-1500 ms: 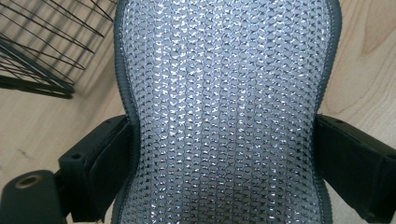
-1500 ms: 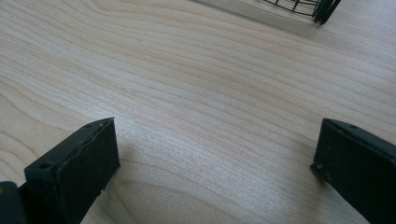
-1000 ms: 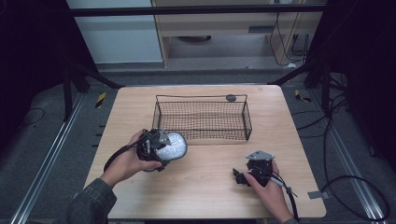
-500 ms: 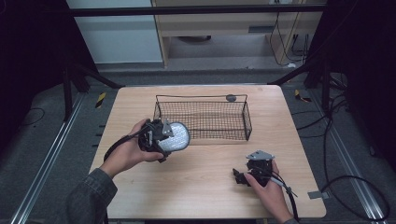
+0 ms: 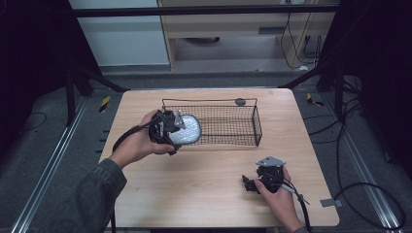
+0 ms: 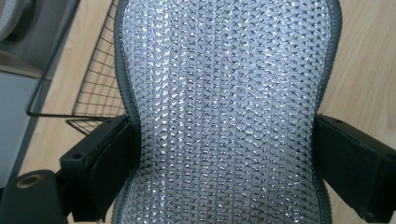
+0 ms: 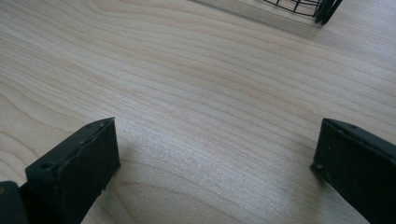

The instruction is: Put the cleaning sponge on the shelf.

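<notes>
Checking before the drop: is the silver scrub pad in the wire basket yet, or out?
Out. The left gripper holds the scrub pad pinched between its jaws, raised at the wire basket's left end, not released.

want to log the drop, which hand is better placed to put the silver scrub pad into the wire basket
Left. The left gripper already clamps the scrub pad at the wire basket's left end. The right gripper rests open on the table, nearer the person.
</notes>
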Motion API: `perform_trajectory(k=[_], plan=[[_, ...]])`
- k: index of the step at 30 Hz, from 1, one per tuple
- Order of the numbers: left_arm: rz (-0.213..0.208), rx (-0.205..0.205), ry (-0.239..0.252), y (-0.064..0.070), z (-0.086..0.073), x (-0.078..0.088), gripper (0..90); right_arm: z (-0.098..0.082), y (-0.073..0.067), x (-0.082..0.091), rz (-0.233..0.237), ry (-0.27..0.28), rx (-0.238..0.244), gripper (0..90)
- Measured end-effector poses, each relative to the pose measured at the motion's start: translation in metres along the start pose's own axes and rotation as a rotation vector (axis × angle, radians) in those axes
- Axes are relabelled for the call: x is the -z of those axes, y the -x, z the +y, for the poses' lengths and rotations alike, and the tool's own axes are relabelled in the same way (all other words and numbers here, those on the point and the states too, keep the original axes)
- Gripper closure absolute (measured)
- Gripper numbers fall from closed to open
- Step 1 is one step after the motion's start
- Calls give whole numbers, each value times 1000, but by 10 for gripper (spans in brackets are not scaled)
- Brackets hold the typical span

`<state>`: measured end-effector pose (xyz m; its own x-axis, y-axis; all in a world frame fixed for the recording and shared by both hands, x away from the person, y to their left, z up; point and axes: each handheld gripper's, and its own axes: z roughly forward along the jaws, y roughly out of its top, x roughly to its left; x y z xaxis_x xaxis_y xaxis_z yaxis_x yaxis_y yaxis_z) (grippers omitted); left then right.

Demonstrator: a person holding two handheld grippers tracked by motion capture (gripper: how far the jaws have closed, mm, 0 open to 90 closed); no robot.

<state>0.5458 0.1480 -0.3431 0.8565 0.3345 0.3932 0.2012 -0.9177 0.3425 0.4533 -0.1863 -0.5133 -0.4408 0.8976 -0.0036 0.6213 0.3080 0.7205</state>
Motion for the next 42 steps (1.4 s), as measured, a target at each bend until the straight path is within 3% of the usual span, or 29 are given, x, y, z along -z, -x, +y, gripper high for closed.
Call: perform_trajectory(k=[14, 21, 27, 39, 42], plan=[[23, 0, 9, -28, 22, -11, 82, 0, 0, 0, 5, 1, 1, 4], [23, -10, 11, -31, 32, -16, 82, -1, 1, 0, 12, 3, 8, 4], [65, -39, 6, -37, 41, -13, 82, -1, 1, 1, 16, 5, 13, 4], [60, -39, 40, -40, 49, -13, 82, -2, 2, 2, 18, 3, 15, 4], [55, -55, 42, -39, 51, -13, 81, -2, 2, 2, 15, 0, 15, 4]])
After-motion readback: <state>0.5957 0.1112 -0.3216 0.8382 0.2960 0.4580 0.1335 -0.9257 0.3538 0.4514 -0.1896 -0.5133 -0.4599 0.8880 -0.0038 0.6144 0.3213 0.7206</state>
